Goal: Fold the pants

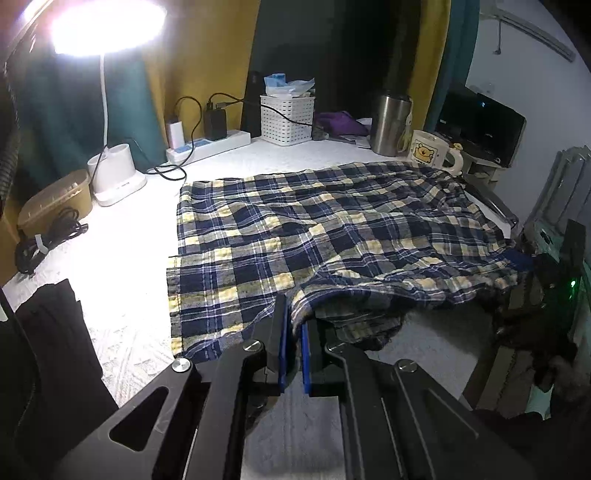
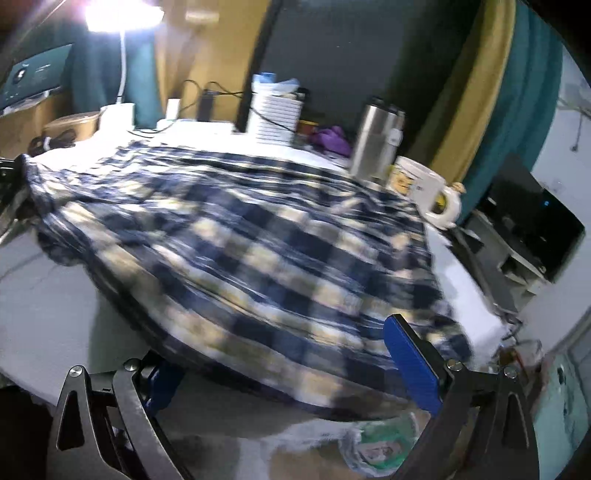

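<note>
White bedding [image 1: 122, 258] under a bright lamp [image 1: 107, 29] is carrying the plaid pants [image 1: 314, 229] at frame centre. Your left gripper [image 1: 294, 332] is pinching their near edge; your right gripper [image 2: 295, 354] is gaping wide, holding nothing.

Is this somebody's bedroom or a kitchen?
Probably a bedroom or home desk corner, not a kitchen. A lit desk lamp, a power strip with chargers and a bear mug crowd a white table against curtains.

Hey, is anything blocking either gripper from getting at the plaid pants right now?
Nothing visible. The left gripper is already shut on the near edge of the plaid pants. The right gripper is open with the cloth's edge lying between its fingers, though that view is blurred.
</note>
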